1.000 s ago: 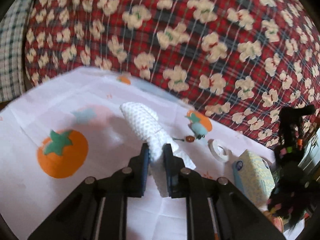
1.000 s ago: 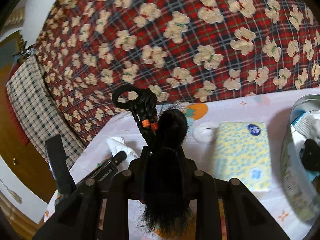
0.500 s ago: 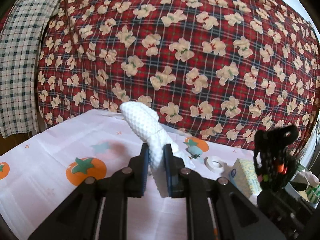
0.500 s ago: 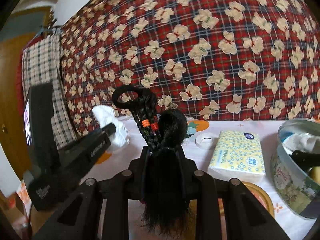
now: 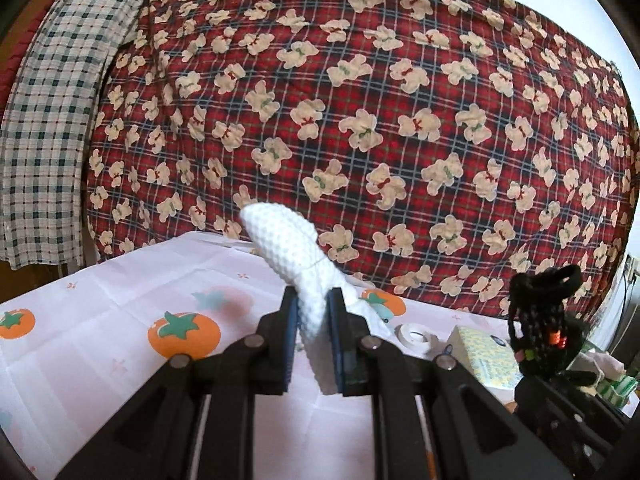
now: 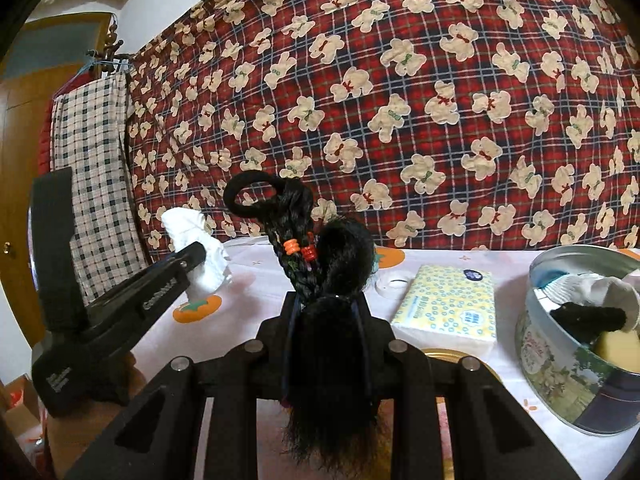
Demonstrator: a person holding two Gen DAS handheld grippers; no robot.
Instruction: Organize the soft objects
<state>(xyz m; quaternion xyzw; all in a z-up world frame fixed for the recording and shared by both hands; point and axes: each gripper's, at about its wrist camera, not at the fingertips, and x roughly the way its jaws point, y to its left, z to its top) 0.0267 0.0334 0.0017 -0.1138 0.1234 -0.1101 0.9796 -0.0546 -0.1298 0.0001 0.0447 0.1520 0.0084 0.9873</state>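
My left gripper [image 5: 312, 312] is shut on a white knitted sock [image 5: 286, 236] and holds it up above the table. The sock also shows in the right wrist view [image 6: 196, 248], with the left gripper [image 6: 196, 254] at the left. My right gripper [image 6: 326, 304] is shut on a black braided hairpiece [image 6: 296, 240] with orange beads and an elastic loop. The hairpiece also shows in the left wrist view [image 5: 540, 320] at the right. A round tin [image 6: 560, 376] at the right holds white cloth and a dark item.
A white tablecloth with orange fruit prints [image 5: 100, 340] covers the table. A yellow tissue pack [image 6: 448, 308] and a tape roll [image 6: 394, 282] lie near the middle. A red plaid bear-print blanket [image 5: 360, 120] hangs behind. A checked cloth [image 5: 44, 120] hangs at the left.
Both grippers have risen from the table with their loads. The sock is lifted off the tablecloth. The tin has come further into the right wrist view.
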